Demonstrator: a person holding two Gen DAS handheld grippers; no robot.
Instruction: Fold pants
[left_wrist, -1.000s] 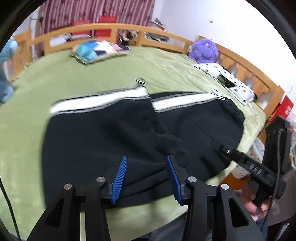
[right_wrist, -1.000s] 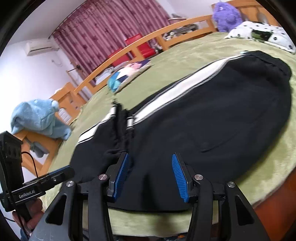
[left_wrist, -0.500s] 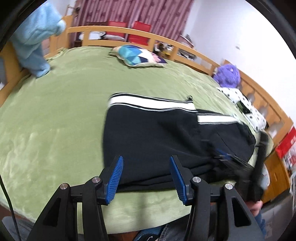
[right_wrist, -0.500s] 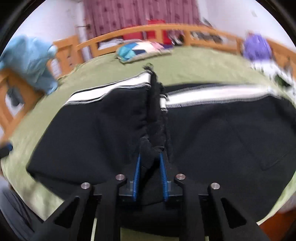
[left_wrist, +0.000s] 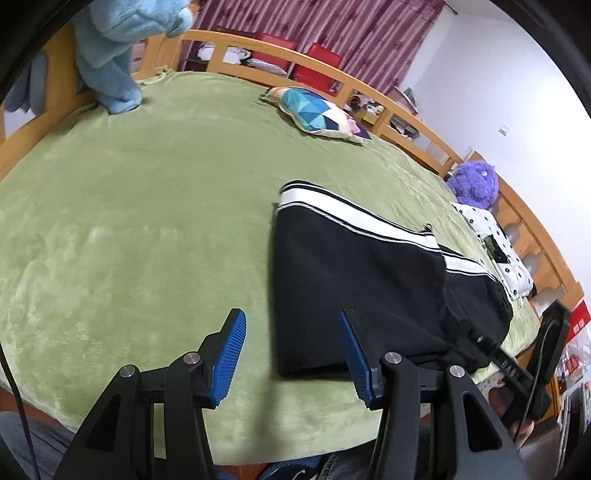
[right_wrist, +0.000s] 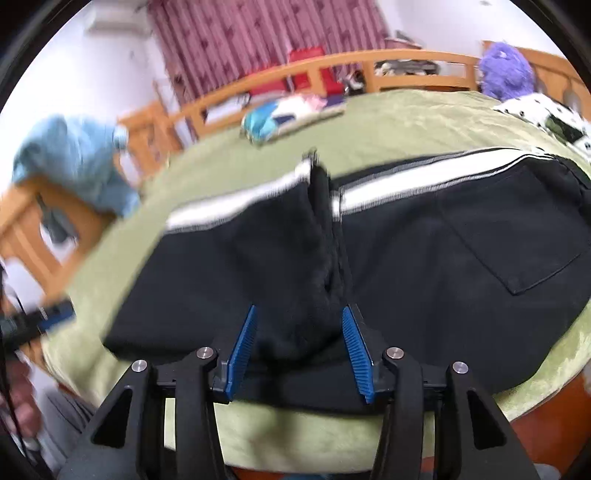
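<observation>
Black pants (left_wrist: 369, 280) with a white side stripe lie folded on the green blanket (left_wrist: 147, 221). My left gripper (left_wrist: 291, 354) hovers open at the pants' left edge, and the near corner of the cloth shows between its blue pads without being pinched. In the right wrist view the pants (right_wrist: 443, 258) fill the middle, with a raised ridge of fabric (right_wrist: 325, 258) running away from me. The jaws of my right gripper (right_wrist: 299, 350) are opening, and the ridge stands loose between the pads. The other gripper (left_wrist: 517, 365) shows at the right edge.
A wooden bed rail (left_wrist: 258, 48) rings the bed. A blue plush toy (left_wrist: 110, 48) sits at the far left, a patterned pillow (left_wrist: 314, 114) at the back, a purple plush (left_wrist: 474, 182) and a spotted pillow (left_wrist: 495, 243) at the right.
My left gripper swept left, from over the pants' middle to their left edge. My right gripper pinched the middle ridge of fabric half a second ago and has since let go.
</observation>
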